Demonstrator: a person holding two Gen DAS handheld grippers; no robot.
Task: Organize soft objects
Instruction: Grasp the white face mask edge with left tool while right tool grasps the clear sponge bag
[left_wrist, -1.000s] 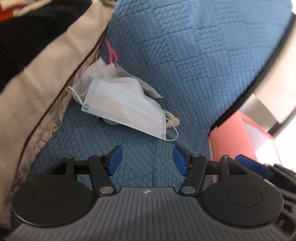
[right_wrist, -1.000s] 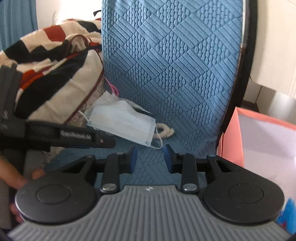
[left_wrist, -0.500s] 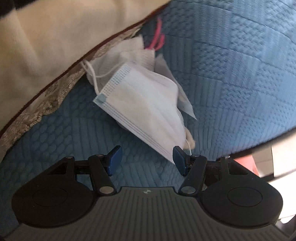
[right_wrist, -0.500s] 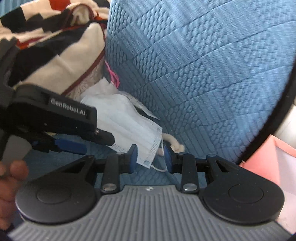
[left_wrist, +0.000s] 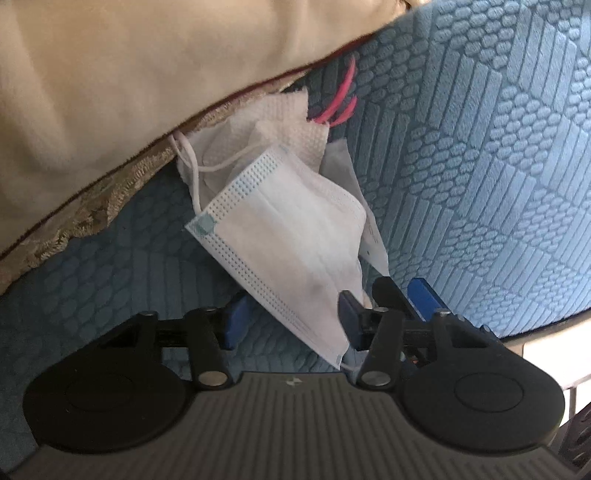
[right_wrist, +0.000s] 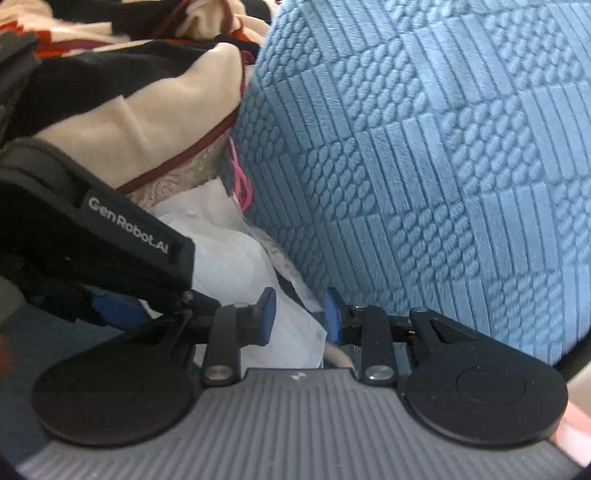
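Note:
A white and pale blue face mask (left_wrist: 291, 240) lies on the blue textured sofa seat (left_wrist: 129, 266), against the backrest. Its near corner lies between the fingers of my left gripper (left_wrist: 291, 325), whose jaws are closing; the left pad stands clear of the mask. In the right wrist view the same mask (right_wrist: 236, 266) reaches between the fingers of my right gripper (right_wrist: 300, 317), which stands narrowly open around the corner. The right gripper's blue fingertip (left_wrist: 421, 295) shows just behind the left's right finger. The left gripper's black housing (right_wrist: 110, 229) covers part of the mask.
A cream blanket with a lace hem (left_wrist: 147, 92) overhangs the mask from the left. White tissues (left_wrist: 280, 122) and a pink cord (left_wrist: 340, 99) lie tucked behind the mask. The blue backrest (right_wrist: 443, 166) rises close on the right. A pink box edge (right_wrist: 572, 424) shows at the lower right.
Both grippers have moved in and down onto the mask; its corner now lies between both pairs of fingers. The left jaws have narrowed. The views have rolled.

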